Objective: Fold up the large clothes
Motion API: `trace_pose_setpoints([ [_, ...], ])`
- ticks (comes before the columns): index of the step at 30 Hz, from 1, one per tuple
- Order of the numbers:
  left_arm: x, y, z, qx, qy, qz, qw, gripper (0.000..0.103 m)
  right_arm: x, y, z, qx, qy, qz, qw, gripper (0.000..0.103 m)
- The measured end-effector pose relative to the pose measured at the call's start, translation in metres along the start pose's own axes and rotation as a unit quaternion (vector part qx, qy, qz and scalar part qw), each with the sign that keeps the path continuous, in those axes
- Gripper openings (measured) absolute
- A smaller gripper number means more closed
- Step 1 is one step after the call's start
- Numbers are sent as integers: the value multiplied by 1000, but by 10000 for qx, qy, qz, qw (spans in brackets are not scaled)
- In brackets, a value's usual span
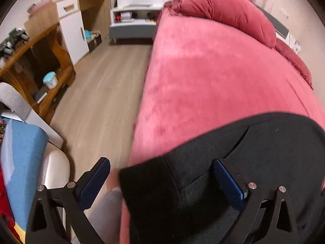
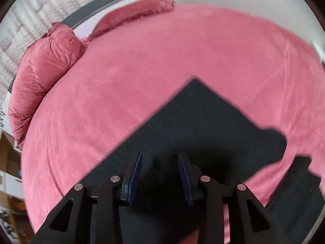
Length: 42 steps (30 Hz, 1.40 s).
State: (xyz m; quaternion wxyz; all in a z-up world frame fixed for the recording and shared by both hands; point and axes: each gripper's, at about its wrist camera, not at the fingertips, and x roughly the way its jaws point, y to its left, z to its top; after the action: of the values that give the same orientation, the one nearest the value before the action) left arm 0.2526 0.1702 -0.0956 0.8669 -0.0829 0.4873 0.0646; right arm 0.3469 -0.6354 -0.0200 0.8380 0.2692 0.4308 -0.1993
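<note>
A black garment (image 1: 254,142) lies flat on the pink bed cover (image 1: 203,71), near the bed's edge. My left gripper (image 1: 161,160) hovers wide open above the garment's corner; one finger is over the floor side, the other over the cloth, and nothing is pinched. In the right wrist view the black garment (image 2: 193,118) spreads out with a sharp far corner on the pink bed cover (image 2: 162,50). My right gripper (image 2: 160,155) hangs over it with a clear gap between its blue pads (image 2: 135,174). I see no cloth gripped between them.
Pink pillows (image 1: 223,10) (image 2: 46,65) lie at the head of the bed. More black cloth (image 2: 300,183) sits at the right. Beside the bed are wooden floor (image 1: 97,93), a wooden desk (image 1: 46,46), a white cabinet (image 1: 71,32), a blue cloth (image 1: 26,152) and a person's grey-clad leg (image 1: 105,213).
</note>
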Motion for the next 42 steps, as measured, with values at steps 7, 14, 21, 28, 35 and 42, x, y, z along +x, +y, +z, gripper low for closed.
trace_pose_setpoints([
  [7, 19, 9, -18, -266, 93, -467, 9985, 103, 8, 8, 21, -100, 93, -254, 9996, 50],
  [14, 37, 29, -19, -930, 576, -1165, 9871, 103, 55, 1, 35, 757, 372, -86, 9964, 55],
  [21, 39, 16, -5, -722, 545, -978, 9911, 103, 97, 35, 41, 141, 529, -1127, 9921, 38],
  [28, 31, 25, -7, -1154, 258, -1007, 9879, 89, 34, 31, 65, 149, -1091, -635, 9919, 0],
  [35, 28, 22, -8, -1114, 358, -889, 9891, 95, 53, -5, 56, 673, -123, 51, 9976, 41],
  [42, 35, 10, 3, -688, 414, -550, 9952, 91, 73, 0, 56, 781, 418, -567, 9945, 53],
])
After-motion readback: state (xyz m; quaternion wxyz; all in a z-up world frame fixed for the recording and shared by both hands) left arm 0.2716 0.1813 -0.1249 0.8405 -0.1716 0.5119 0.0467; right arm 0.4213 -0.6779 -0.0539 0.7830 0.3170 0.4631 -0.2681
